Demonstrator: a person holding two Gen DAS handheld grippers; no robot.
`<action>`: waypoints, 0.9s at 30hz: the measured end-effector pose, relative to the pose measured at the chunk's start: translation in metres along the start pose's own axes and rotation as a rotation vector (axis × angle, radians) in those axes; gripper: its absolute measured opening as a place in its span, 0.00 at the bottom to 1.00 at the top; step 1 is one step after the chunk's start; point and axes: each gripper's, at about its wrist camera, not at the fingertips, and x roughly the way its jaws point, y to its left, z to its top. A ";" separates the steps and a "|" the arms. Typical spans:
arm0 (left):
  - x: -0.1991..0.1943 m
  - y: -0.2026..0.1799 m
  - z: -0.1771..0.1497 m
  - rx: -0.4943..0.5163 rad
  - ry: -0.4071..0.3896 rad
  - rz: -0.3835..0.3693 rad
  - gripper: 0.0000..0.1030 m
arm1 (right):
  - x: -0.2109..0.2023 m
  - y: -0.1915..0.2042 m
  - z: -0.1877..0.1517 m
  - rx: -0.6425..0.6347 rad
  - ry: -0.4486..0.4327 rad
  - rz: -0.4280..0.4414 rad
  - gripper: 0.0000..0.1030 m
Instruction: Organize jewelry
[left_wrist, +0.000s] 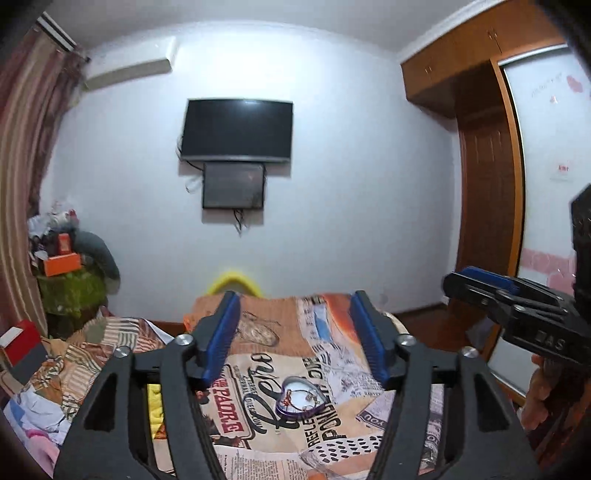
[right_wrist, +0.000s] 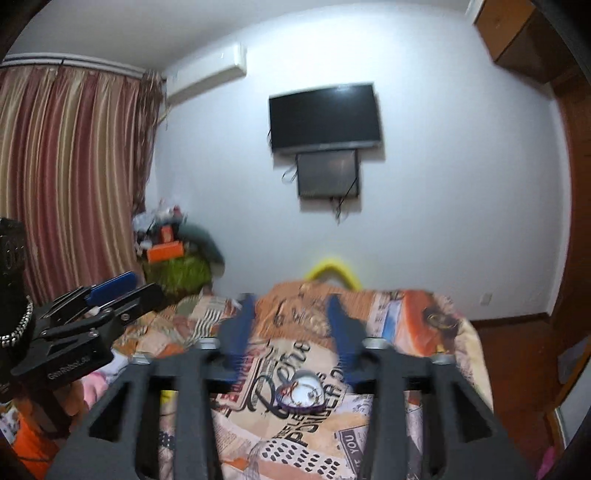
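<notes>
A heart-shaped jewelry dish (left_wrist: 301, 398) with a purple rim lies on the printed bedspread (left_wrist: 266, 424). Thin chain pieces lie inside it. My left gripper (left_wrist: 295, 310) is open and empty, held above the bed with the dish below and between its blue pads (left_wrist: 221, 332). My right gripper (right_wrist: 291, 306) is open and empty too, blurred, with the dish (right_wrist: 302, 393) low between its fingers. The right gripper also shows at the right edge of the left wrist view (left_wrist: 484, 282). The left gripper shows at the left of the right wrist view (right_wrist: 110, 291).
A television (left_wrist: 236, 129) hangs on the white wall ahead. A yellow curved object (left_wrist: 232, 280) sits past the bed's far end. A cluttered green-covered stand (left_wrist: 70, 280) and curtains (right_wrist: 70, 177) are on the left, a wooden wardrobe (left_wrist: 480, 147) on the right.
</notes>
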 end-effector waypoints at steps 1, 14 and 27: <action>-0.005 0.000 -0.002 -0.004 -0.010 0.012 0.70 | -0.004 0.000 -0.001 0.003 -0.015 -0.018 0.61; -0.026 -0.010 -0.021 0.019 -0.019 0.066 0.93 | -0.019 0.014 -0.012 -0.038 -0.032 -0.154 0.88; -0.033 -0.008 -0.025 0.004 -0.008 0.070 0.93 | -0.034 0.013 -0.020 -0.048 -0.018 -0.144 0.88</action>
